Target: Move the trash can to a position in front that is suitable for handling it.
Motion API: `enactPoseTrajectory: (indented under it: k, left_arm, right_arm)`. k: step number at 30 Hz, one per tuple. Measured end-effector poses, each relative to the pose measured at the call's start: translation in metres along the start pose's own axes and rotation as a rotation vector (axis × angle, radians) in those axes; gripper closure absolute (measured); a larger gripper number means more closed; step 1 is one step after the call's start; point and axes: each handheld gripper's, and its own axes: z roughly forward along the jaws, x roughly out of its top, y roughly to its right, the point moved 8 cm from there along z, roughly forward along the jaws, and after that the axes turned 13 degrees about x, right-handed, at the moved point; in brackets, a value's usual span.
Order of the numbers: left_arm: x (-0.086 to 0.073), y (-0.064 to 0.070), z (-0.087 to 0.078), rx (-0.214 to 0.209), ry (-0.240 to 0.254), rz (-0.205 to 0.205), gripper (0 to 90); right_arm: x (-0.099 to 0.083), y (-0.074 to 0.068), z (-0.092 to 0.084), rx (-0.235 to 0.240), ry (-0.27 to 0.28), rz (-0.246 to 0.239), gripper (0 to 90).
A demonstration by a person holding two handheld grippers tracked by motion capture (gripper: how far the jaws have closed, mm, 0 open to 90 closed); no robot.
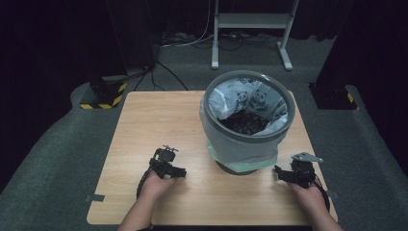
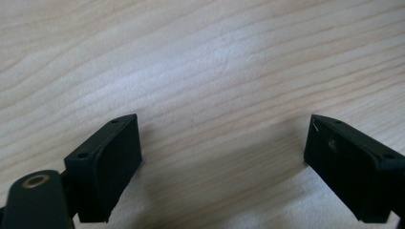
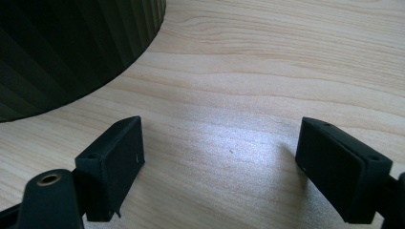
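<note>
Left gripper (image 1: 177, 172) sits low over the table (image 1: 159, 120), near its front edge, left of the bin (image 1: 248, 120) and well apart from it. Its own view has the jaws spread wide, bare wood grain between them, nothing held. Right gripper (image 1: 281, 174) is at the front right of the table, just beside the bin's base, grey plate on top. Its view: jaws (image 3: 222, 162) wide apart too, nothing between them but wood; the bin's dark ribbed wall fills the upper left corner, close but not touching either jaw. Both are held by hands coming in from the bottom of the high view, left hand (image 1: 156, 185) and right hand (image 1: 308, 192) resting at table level. Bin stands upright on the right half of the table, toward the far side. Grey liner (image 1: 231, 139) is pulled over the rim and hangs down the outside; panda prints show on the inside of it. Green edge of the liner bunches near the base. Dark stuff (image 1: 245, 122) lies at the bottom inside, can't tell what it is. Cables trail from both grippers back along the forearms.
</note>
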Motion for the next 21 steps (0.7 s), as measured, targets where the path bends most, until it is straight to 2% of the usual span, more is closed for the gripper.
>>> enactPoseTrajectory:
  k: [3, 6, 7, 8, 9, 12, 13, 16, 18, 21]
  left_arm:
    - [0.002, -0.003, 0.0, 0.008, -0.059, -0.007, 12.8]
    - [0.006, -0.009, -0.001, 0.006, -0.096, -0.067, 18.4]
    - [0.008, -0.011, -0.001, 0.002, -0.112, -0.1, 21.5]
    - [0.008, -0.013, 0.0, 0.001, -0.126, -0.101, 22.8]
    - [0.008, -0.015, 0.0, -0.003, -0.147, -0.099, 22.1]
    - [0.007, -0.023, 0.0, -0.007, -0.224, -0.048, 21.4]
    - [0.007, -0.026, -0.001, -0.015, -0.248, -0.046, 22.2]
    - [0.007, -0.036, -0.003, 0.022, -0.306, -0.034, 24.4]
    - [0.007, -0.037, -0.007, 0.002, -0.349, -0.013, 25.3]
    - [0.006, -0.031, -0.012, -0.043, -0.382, 0.014, 25.4]
  right_arm:
    - [0.0, 0.0, 0.001, 0.0, -0.003, -0.002, 15.0]
    - [0.001, -0.001, 0.002, 0.001, -0.006, 0.002, 13.9]
    - [0.001, -0.001, 0.002, 0.0, -0.005, 0.002, 13.8]
    - [0.001, -0.002, 0.002, 0.001, -0.004, 0.002, 13.6]
    - [0.001, -0.002, 0.002, 0.001, -0.005, 0.002, 13.0]
    - [0.001, -0.002, 0.003, 0.003, -0.01, 0.0, 12.4]
    - [0.001, -0.002, 0.002, 0.003, -0.01, 0.001, 12.4]
    - [0.0, -0.004, 0.002, -0.001, -0.009, 0.009, 12.4]
    - [0.0, -0.004, 0.002, -0.002, -0.008, 0.002, 12.0]
    - [0.0, -0.004, 0.003, 0.002, -0.007, -0.002, 11.5]
